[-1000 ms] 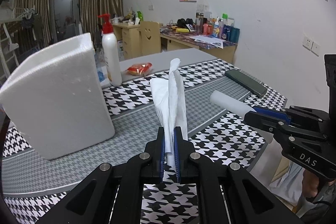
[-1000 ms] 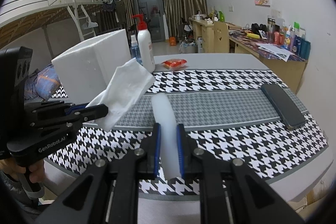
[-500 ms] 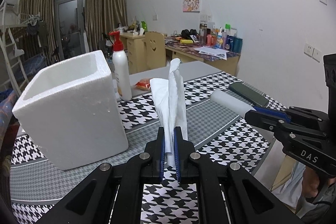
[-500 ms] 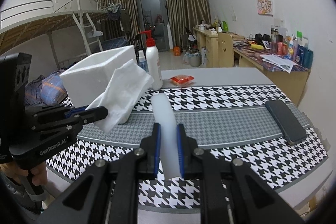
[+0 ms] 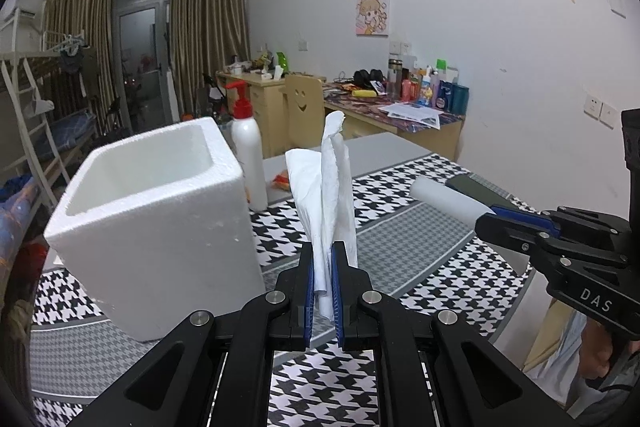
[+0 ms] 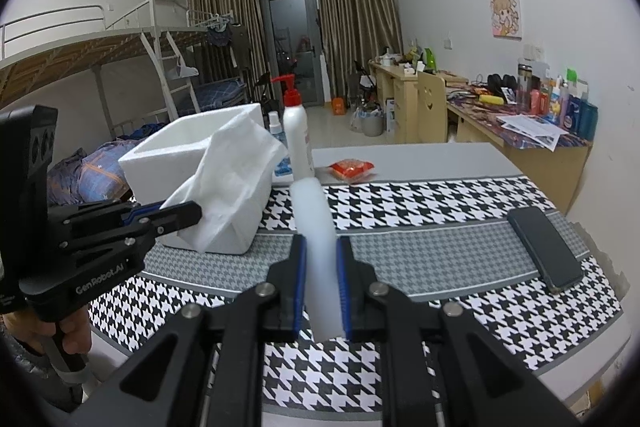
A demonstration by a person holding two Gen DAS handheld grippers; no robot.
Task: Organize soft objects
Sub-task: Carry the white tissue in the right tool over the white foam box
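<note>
Left gripper (image 5: 322, 259) jaws pinch crinkled tissue (image 5: 326, 187); right gripper (image 6: 322, 255) jaws clamp smooth foam cylinder (image 6: 314, 227).

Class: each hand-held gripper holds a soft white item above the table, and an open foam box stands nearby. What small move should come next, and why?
Probably carry the left hand-held gripper over the foam box and drop the tissue in. The box is open-topped, looks empty, and stands just left of the tissue. The right hand-held gripper with its foam roll is farther from it.
</note>
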